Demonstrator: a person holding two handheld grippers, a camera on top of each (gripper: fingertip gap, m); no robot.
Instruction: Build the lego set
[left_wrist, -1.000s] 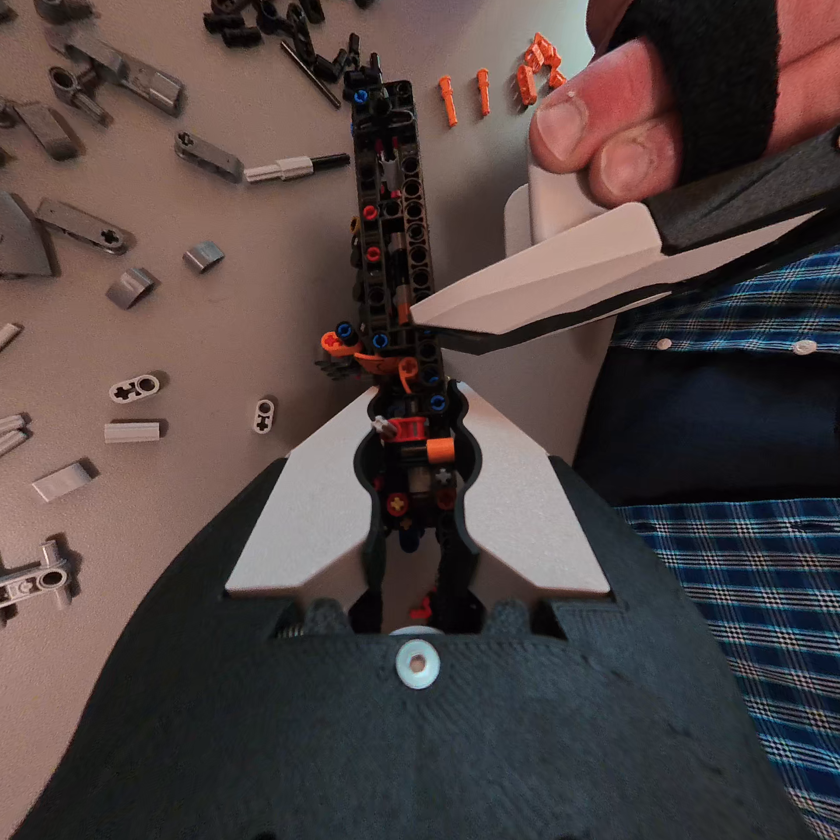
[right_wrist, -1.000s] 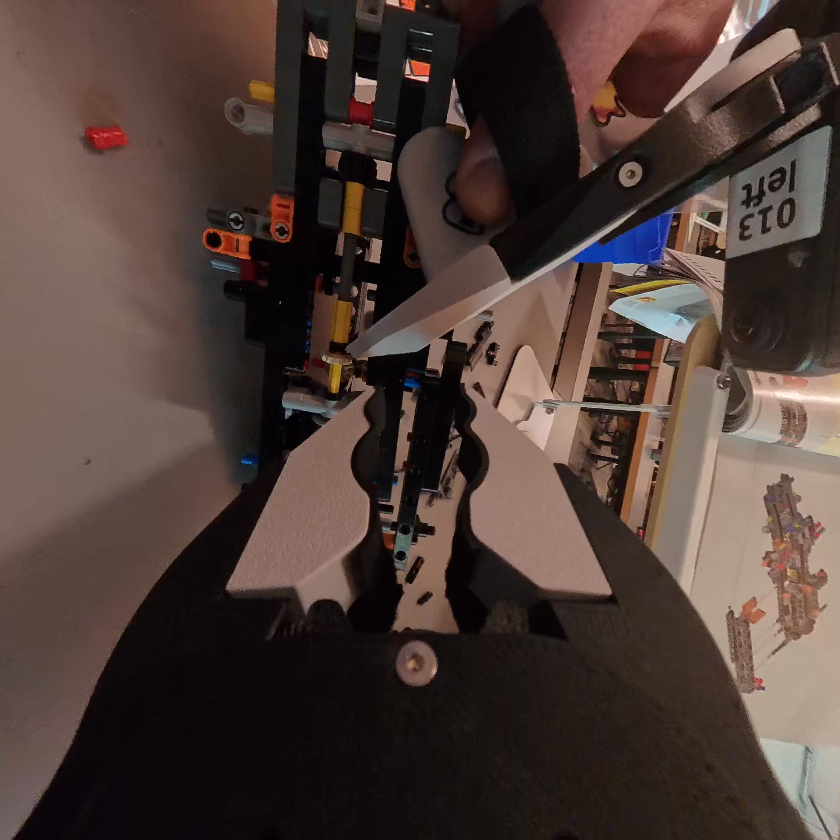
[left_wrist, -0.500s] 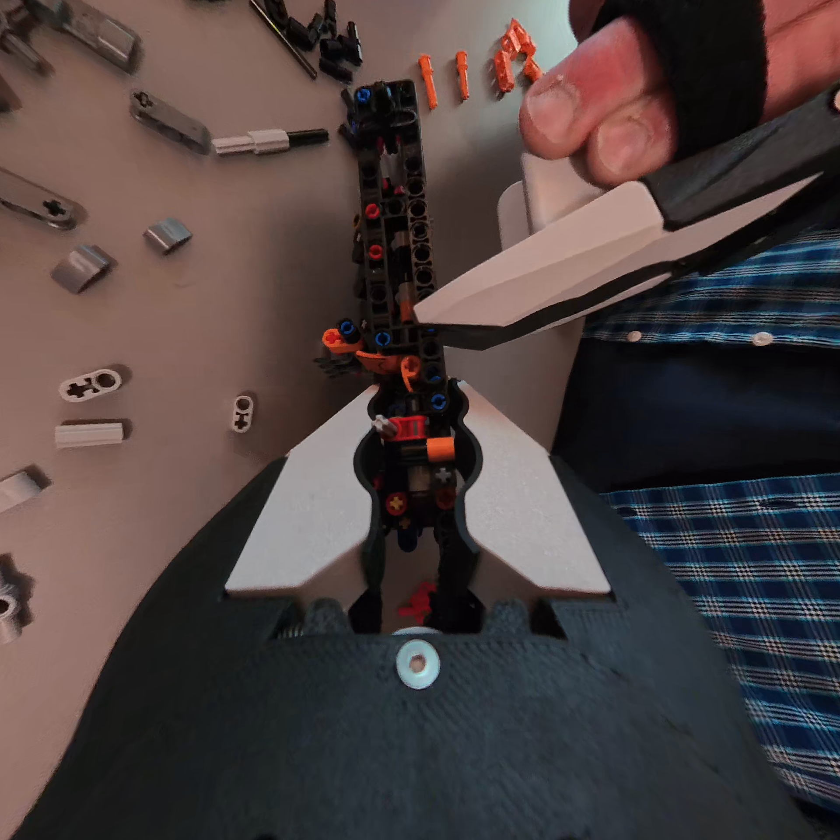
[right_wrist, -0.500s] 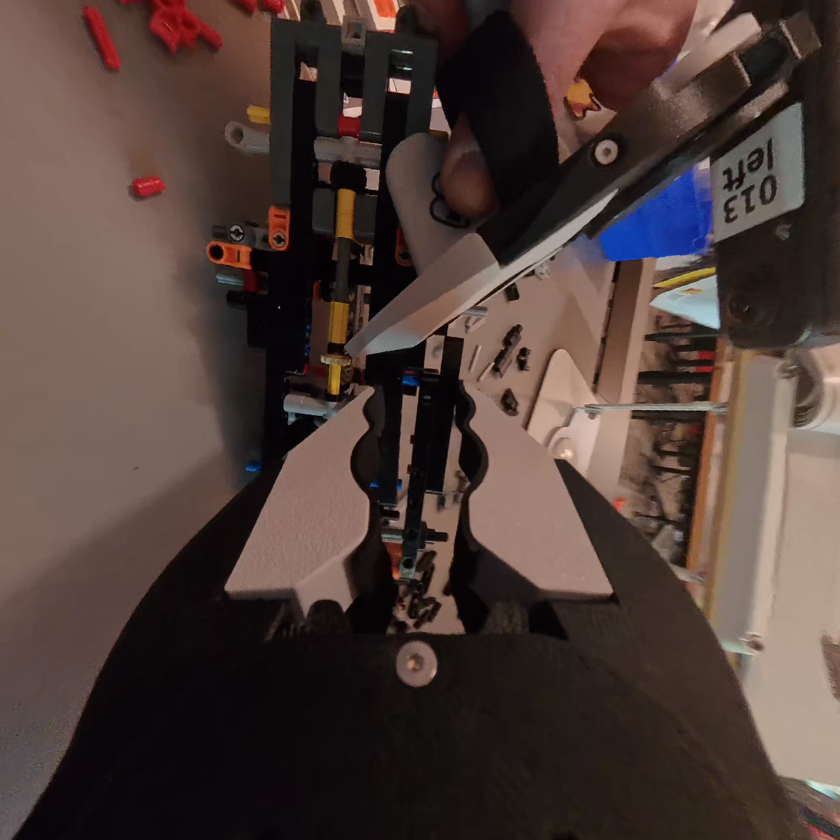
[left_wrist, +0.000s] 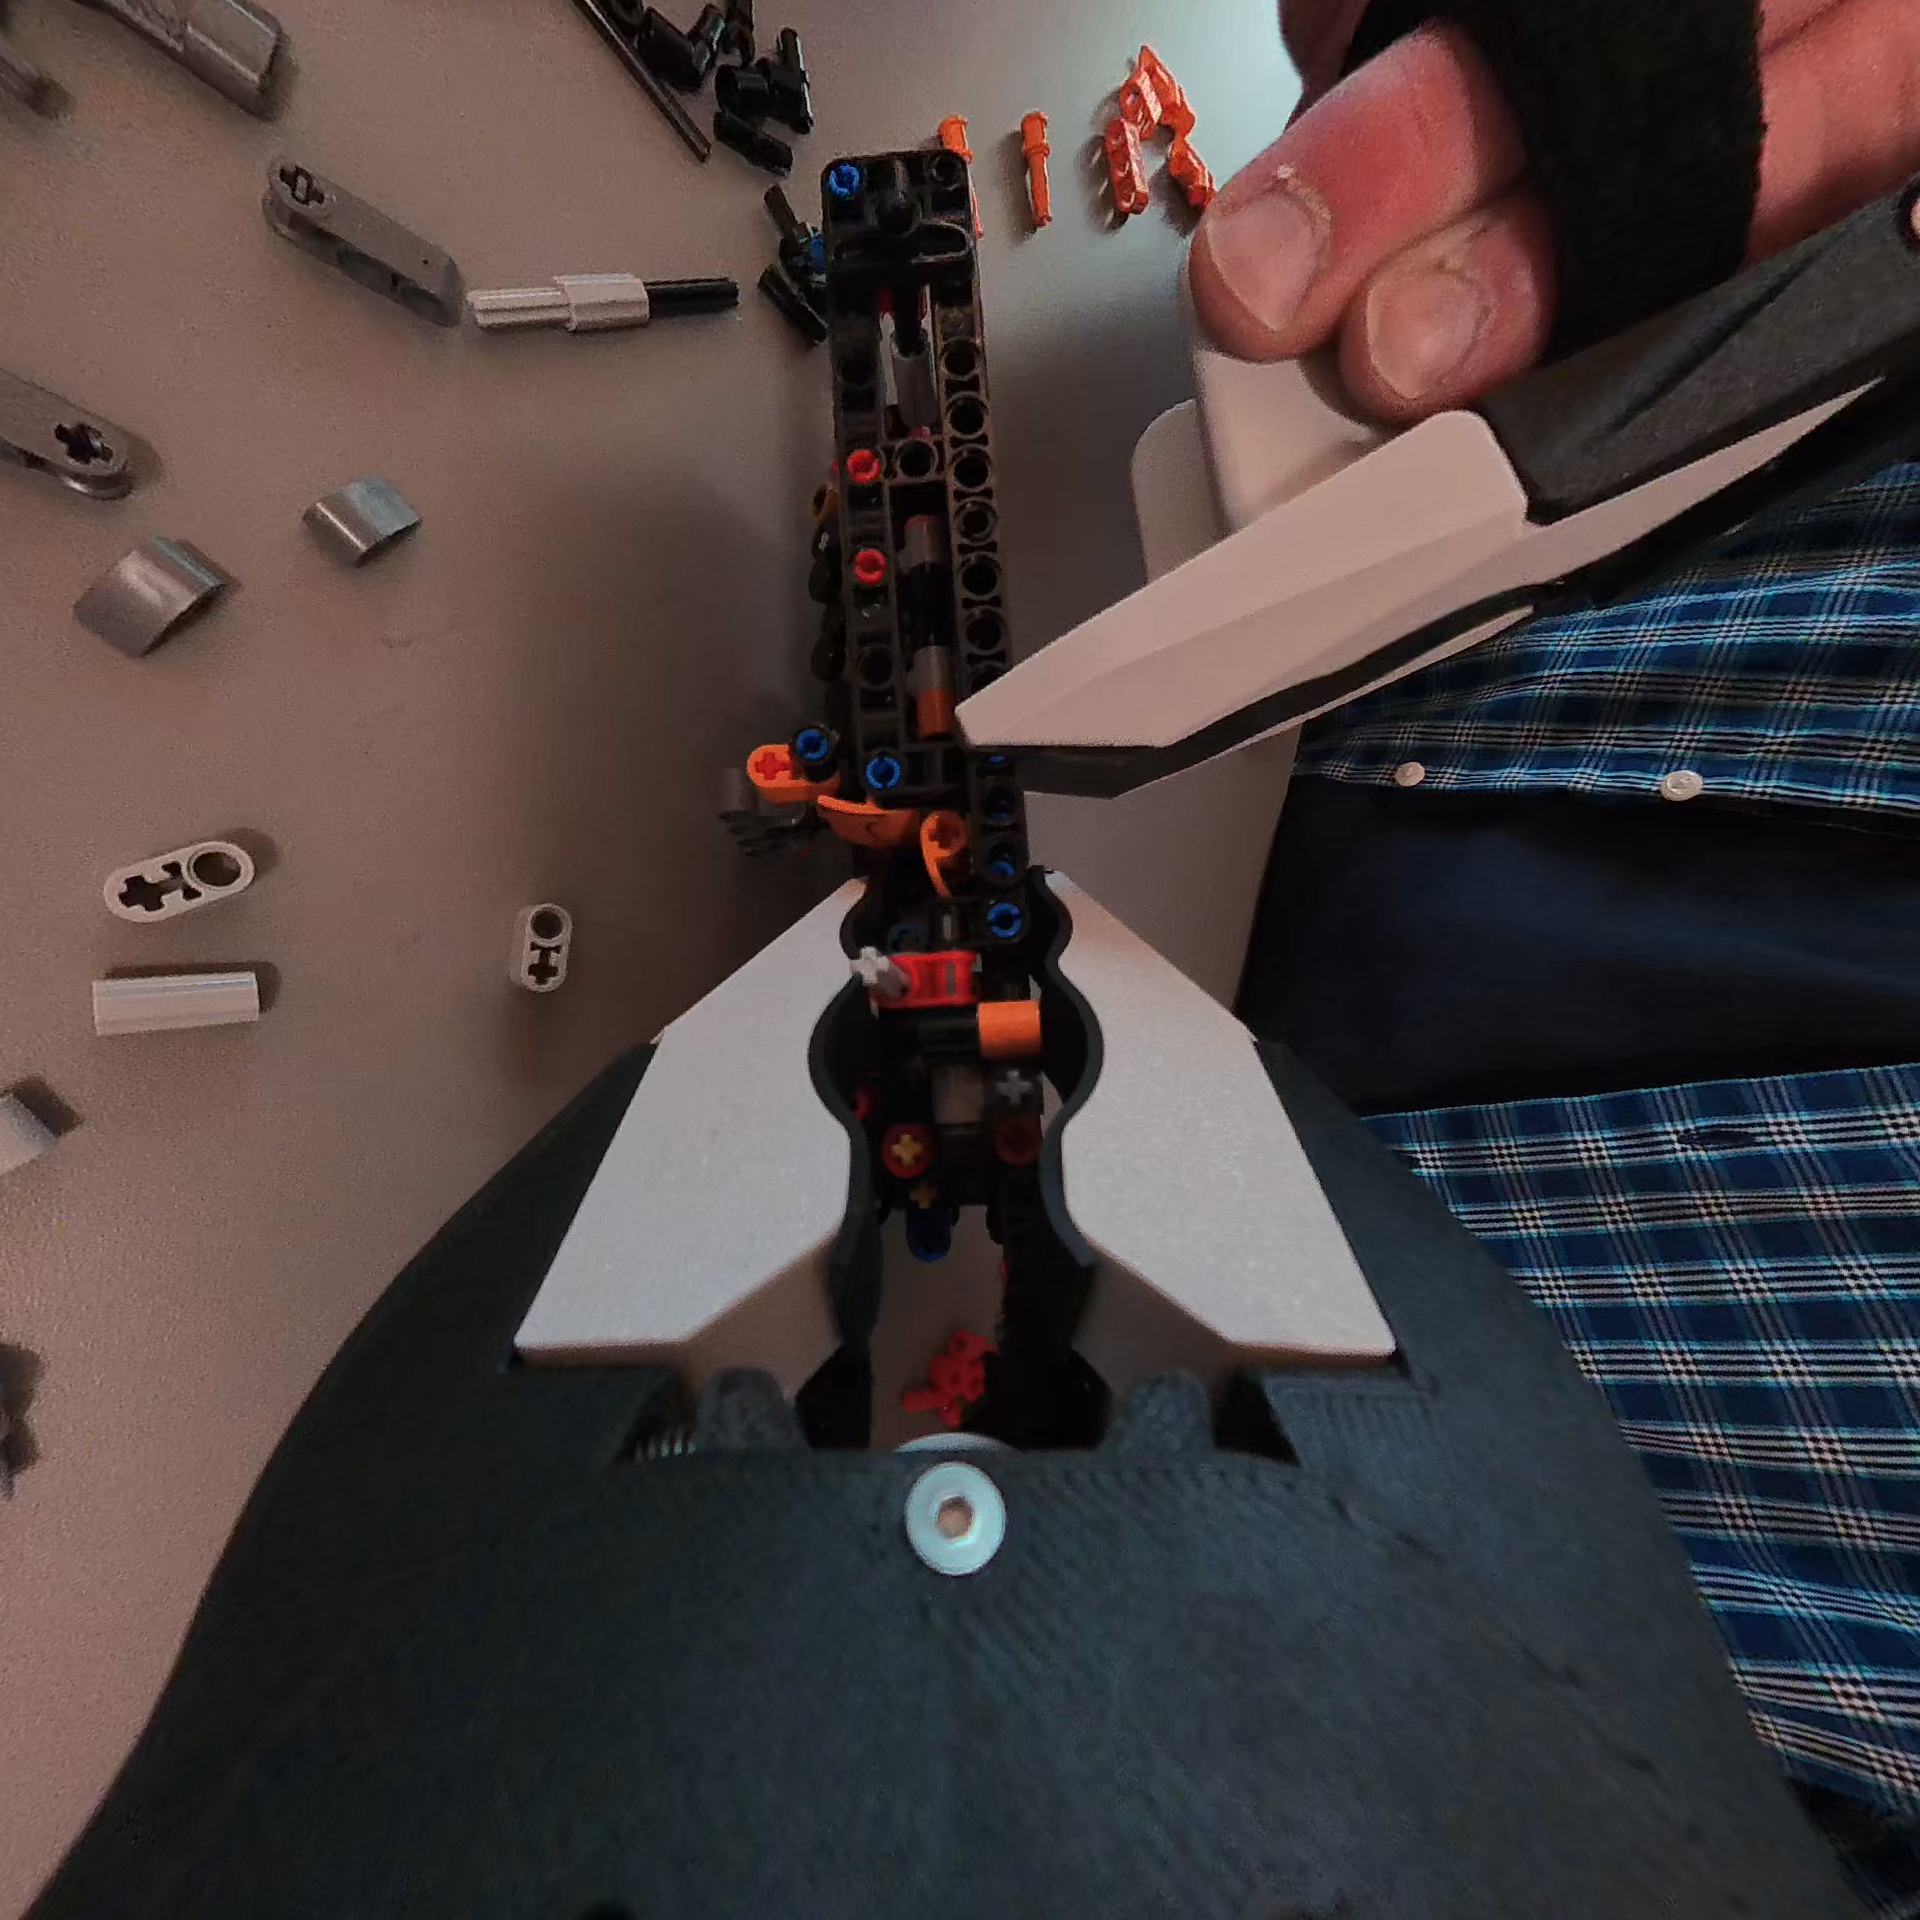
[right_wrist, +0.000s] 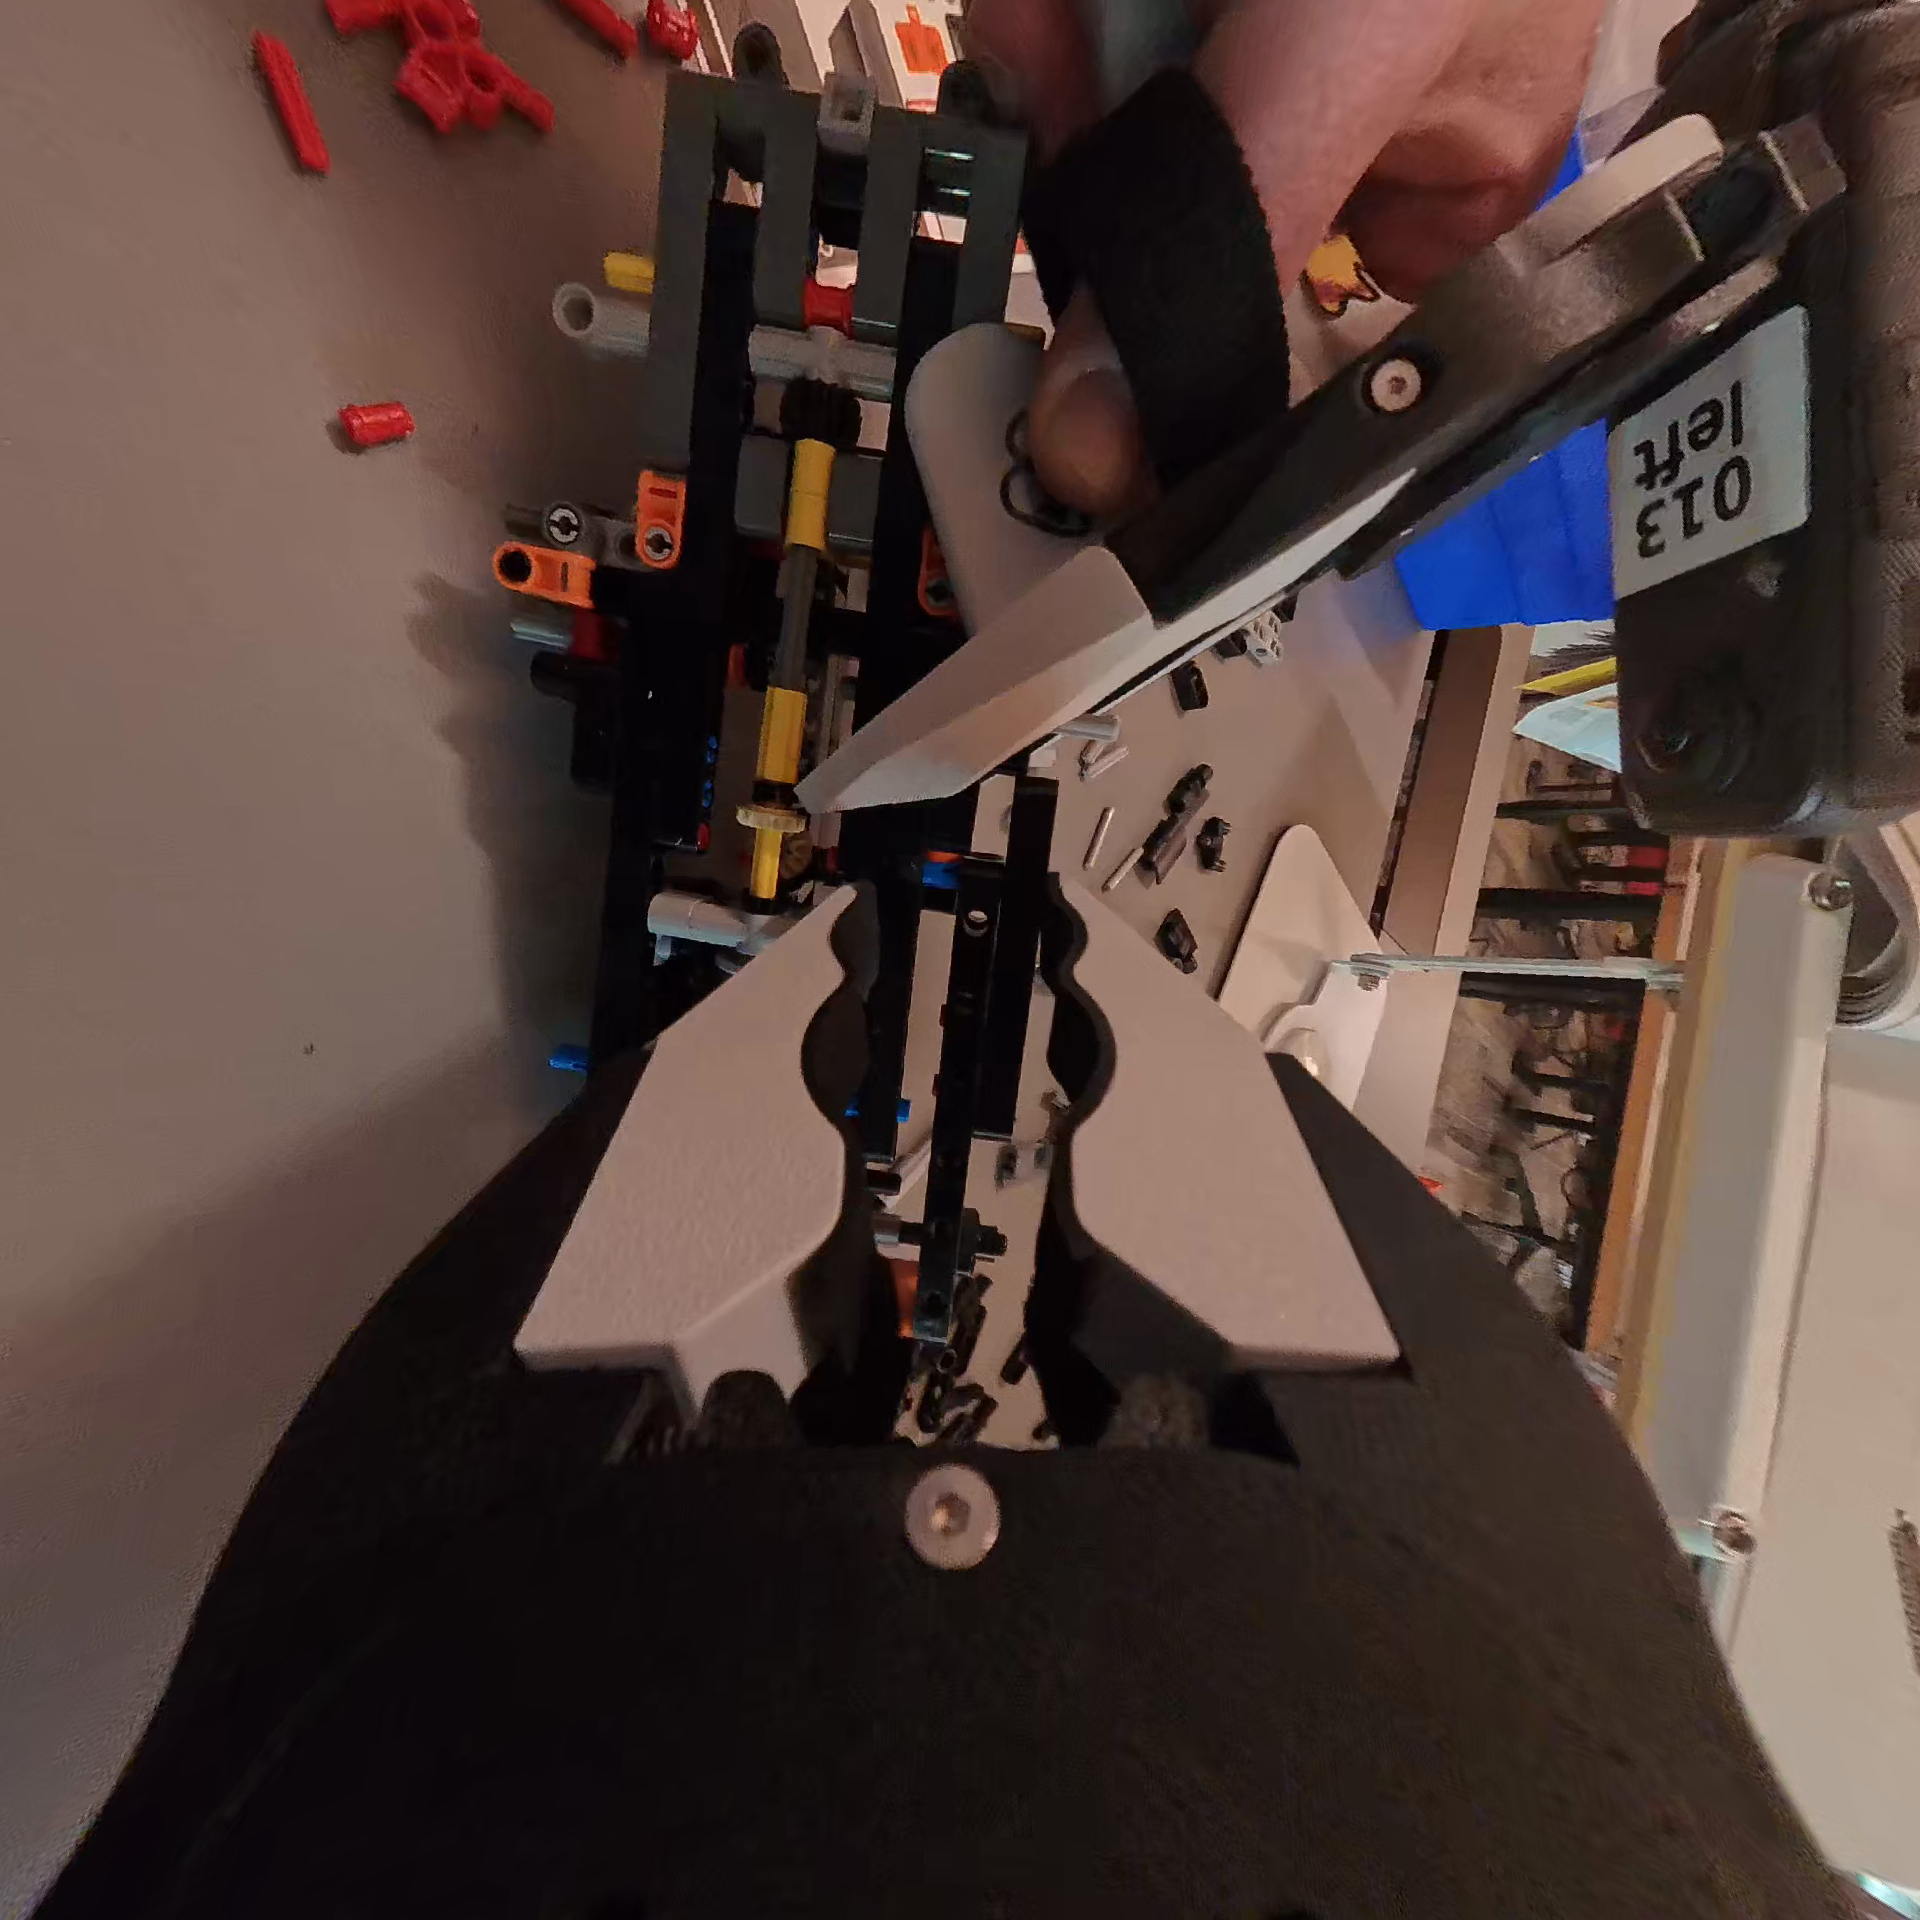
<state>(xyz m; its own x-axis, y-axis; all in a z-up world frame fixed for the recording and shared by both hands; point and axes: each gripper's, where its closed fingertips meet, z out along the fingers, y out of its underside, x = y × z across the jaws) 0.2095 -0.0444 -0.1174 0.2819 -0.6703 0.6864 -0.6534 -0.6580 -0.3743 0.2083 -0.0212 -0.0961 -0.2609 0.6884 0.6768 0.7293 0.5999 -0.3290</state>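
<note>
A long black Lego Technic assembly with red, blue and orange pins is held above the table. My left gripper is shut on its near end. My right gripper reaches in from the right in the left wrist view, its tip against the assembly's side. In the right wrist view the assembly shows a yellow axle and grey beams. My right gripper is shut on its black beams. My left gripper comes in from the upper right, its tip at the yellow axle.
Loose grey parts lie on the table at the left. Orange pins and black pins lie at the top. Red parts lie at the top left in the right wrist view. A person's plaid shirt is close on the right. The grippers are tip to tip, or close to it.
Both grippers moved together with the assembly: loose parts drifted left and up in the left wrist view, and red parts slid into the right wrist view. Both grips are unchanged.
</note>
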